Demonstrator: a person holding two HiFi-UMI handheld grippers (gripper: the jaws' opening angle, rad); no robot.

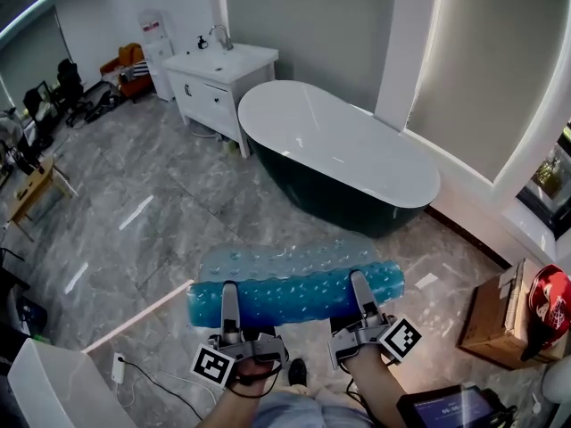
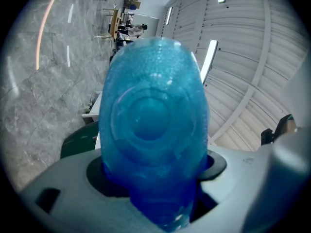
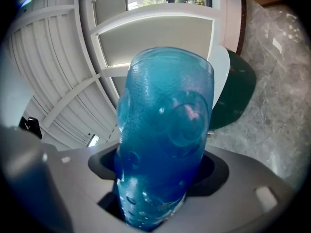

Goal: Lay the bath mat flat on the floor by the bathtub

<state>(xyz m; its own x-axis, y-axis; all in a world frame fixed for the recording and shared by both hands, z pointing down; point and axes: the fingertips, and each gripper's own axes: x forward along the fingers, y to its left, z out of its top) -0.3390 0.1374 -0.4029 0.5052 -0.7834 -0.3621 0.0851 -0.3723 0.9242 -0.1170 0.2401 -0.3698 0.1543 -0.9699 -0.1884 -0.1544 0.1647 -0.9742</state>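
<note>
Head view: bath mat (image 1: 294, 291) is a rolled-up blue bundle at lower centre, carried off the floor (image 1: 152, 203) – nothing laid yet. Left gripper (image 1: 230, 294) clamps the roll near its left end, right gripper (image 1: 359, 285) near its right end. Bathtub (image 1: 339, 150) sits upper centre. The bare floor between it and the roll looks like the obvious drop zone. To do: lower, unroll, flatten.

Clutter is off to the sides: vanity (image 1: 219, 69) upper left of the tub, cardboard box (image 1: 491, 315) at right, cable (image 1: 161, 386) lower left. None of it blocks the strip by the tub.

Left gripper view: jaws spread wide, pressed on the thick roll, which fills the gap.

Right gripper view: same – wide jaws gripping the roll, dark tub wall behind at right.
</note>
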